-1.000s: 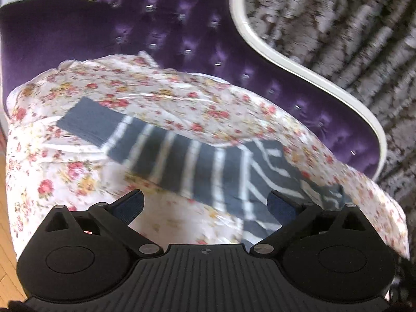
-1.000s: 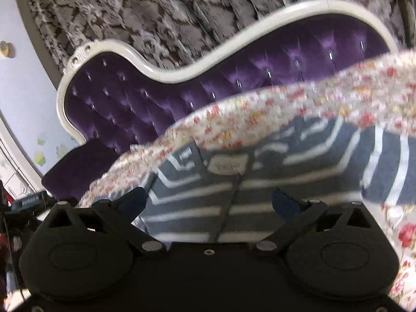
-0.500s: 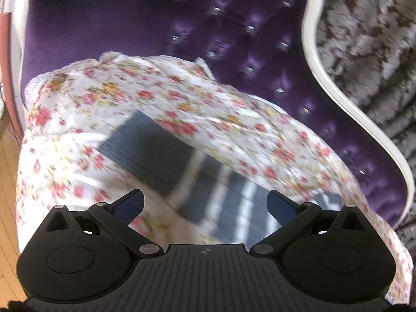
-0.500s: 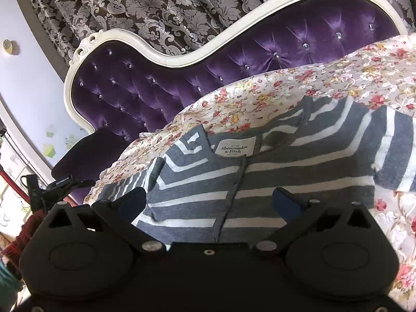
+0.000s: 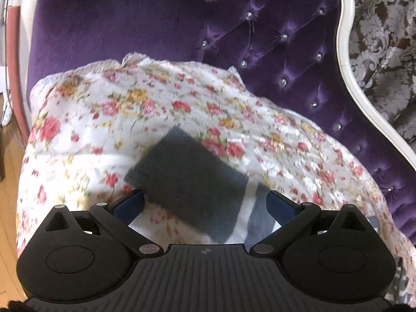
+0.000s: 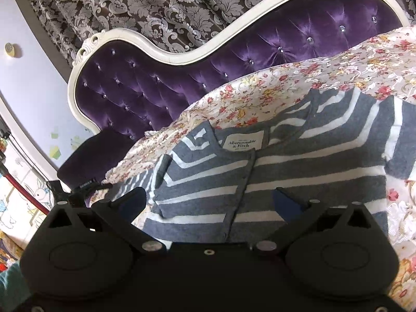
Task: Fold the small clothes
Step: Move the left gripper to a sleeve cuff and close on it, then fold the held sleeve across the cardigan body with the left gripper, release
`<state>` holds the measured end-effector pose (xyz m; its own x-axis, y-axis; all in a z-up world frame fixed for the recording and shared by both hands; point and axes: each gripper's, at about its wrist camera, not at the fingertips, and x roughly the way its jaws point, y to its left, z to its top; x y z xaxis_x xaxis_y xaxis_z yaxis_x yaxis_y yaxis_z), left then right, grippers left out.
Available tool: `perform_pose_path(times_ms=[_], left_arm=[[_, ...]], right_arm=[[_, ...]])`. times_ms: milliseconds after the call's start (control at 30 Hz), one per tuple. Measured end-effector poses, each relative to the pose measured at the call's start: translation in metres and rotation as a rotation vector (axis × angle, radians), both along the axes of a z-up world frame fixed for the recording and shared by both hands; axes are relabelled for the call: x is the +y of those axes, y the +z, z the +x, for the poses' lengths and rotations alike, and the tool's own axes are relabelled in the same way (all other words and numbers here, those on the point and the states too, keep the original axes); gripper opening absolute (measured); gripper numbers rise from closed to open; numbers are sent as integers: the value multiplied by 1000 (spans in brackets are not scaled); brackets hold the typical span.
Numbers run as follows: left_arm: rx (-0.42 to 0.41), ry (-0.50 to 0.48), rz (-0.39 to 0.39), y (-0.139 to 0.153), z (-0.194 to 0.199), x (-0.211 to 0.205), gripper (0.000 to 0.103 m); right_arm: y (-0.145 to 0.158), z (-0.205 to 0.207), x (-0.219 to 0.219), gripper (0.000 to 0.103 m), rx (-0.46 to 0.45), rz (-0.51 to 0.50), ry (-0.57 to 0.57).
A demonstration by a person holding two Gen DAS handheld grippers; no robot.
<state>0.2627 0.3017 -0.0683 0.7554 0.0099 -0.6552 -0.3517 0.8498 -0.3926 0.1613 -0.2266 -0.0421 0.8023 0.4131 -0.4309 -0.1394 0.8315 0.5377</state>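
Observation:
A small grey cardigan with white stripes (image 6: 260, 171) lies flat on a floral cloth (image 6: 286, 83), its neck label facing up and its button band running down the middle. In the left wrist view only the plain grey cuff end of one sleeve (image 5: 189, 179) shows, lying on the floral cloth (image 5: 130, 119). My left gripper (image 5: 205, 202) hovers open just above that cuff, a finger at either side. My right gripper (image 6: 208, 202) is open low over the cardigan's chest, nothing between its fingers.
The floral cloth covers the seat of a purple tufted sofa (image 5: 260, 26) with a white curved frame (image 6: 182, 52). Patterned curtains (image 6: 156, 5) hang behind. Wooden floor (image 5: 7, 182) shows at the left edge, past the cloth's border.
My left gripper has travelled along the sleeve toward its cuff, so the striped part has slid out of view. My right gripper has dropped closer to the cardigan's chest.

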Motion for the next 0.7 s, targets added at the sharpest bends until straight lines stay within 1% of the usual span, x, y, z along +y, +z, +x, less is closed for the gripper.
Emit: perform_pose_path(times_ms=[33,67,100,133,167,200,233,267,300,333,367,400,467,567,700], left_arm=[[-4,-2,-1,1,2,1,101],[-10,-3,0,1,4,2,97],[-14,-1,4,2,6,3,83],[-13,8,15,3,8,4,76],[-8,19,23,3,10,5,60],[1,30,25,3,12,7,49],[10,40,25,3,14,9,45],[9,43,21,3,15,11,36],[4,47,20,3,14,12,12],[14,67,23,2,14,13,9],[8,80,15,2,13,13,9],[-17,82,5,4,10,12,9],[-44,85,16,15,4,3,9],[-58,48,67,42,-3,-19,9],[-115,-40,103,89,-16,-61,9]], right_arm=[[-1,0,1,103,4,-2,1],[-2,1,1,103,9,-2,2],[-3,2,1,103,13,-3,3],[-4,2,2,103,17,-3,4],[-5,2,2,103,19,-5,5],[-5,2,3,103,21,-7,8],[-6,3,4,103,23,-9,11],[-7,3,4,103,25,-11,14],[-7,3,5,103,27,-13,16],[-8,3,6,103,29,-16,16],[-8,4,6,103,30,-20,18],[-8,4,7,103,33,-23,18],[-8,4,6,103,34,-26,17],[-5,1,3,103,27,-25,8],[1,-2,-1,103,30,-44,-18]])
